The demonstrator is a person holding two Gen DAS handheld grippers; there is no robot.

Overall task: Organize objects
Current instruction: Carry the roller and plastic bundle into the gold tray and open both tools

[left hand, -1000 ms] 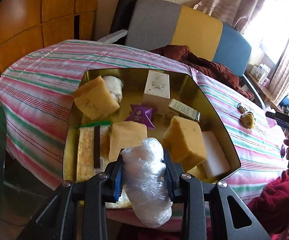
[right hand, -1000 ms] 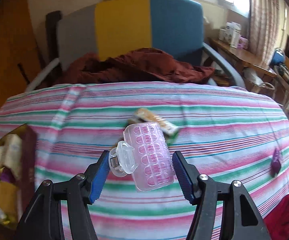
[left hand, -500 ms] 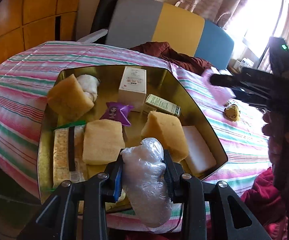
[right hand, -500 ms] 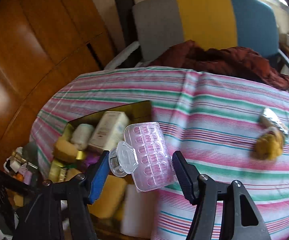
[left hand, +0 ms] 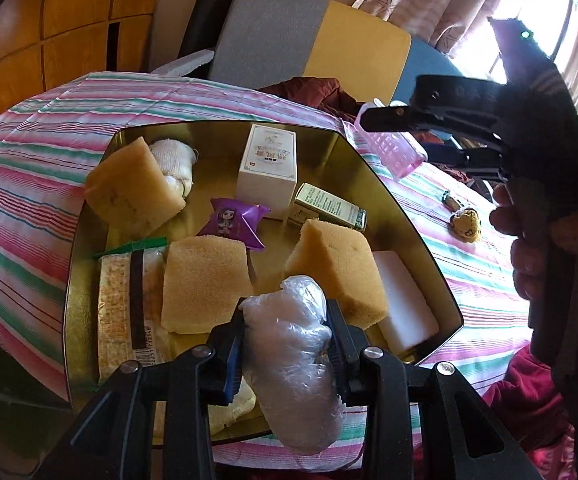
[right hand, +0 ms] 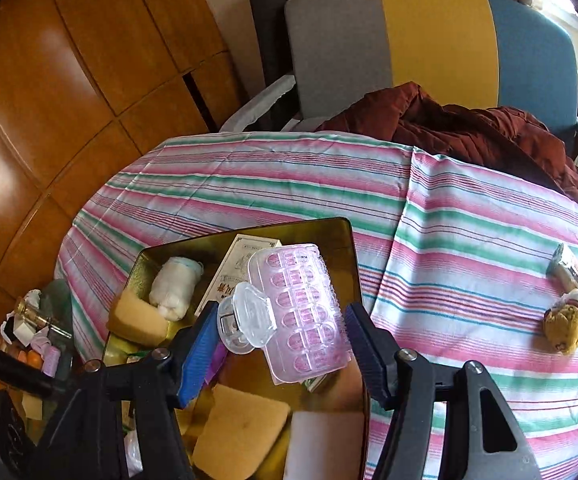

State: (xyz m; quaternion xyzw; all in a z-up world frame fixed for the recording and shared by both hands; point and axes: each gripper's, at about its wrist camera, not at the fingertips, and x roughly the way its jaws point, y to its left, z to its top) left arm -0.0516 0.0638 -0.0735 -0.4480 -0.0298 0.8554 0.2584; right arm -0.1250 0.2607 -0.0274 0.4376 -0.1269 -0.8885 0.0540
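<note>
The right tongs (right hand: 279,334) have swung over the gold tin (right hand: 351,264), clamping the pink case (right hand: 301,316); left tongs (left hand: 285,344) grip the plastic-wrapped bundle (left hand: 293,368).

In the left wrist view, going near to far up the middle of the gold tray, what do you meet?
Plastic-wrapped bundle held in the left tool → flat yellow sponge → purple snack packet → white carton → tray's far wall.

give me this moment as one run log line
left gripper: shut on plastic-wrapped bundle | right gripper: shut on pink case | both over gold tin
</note>
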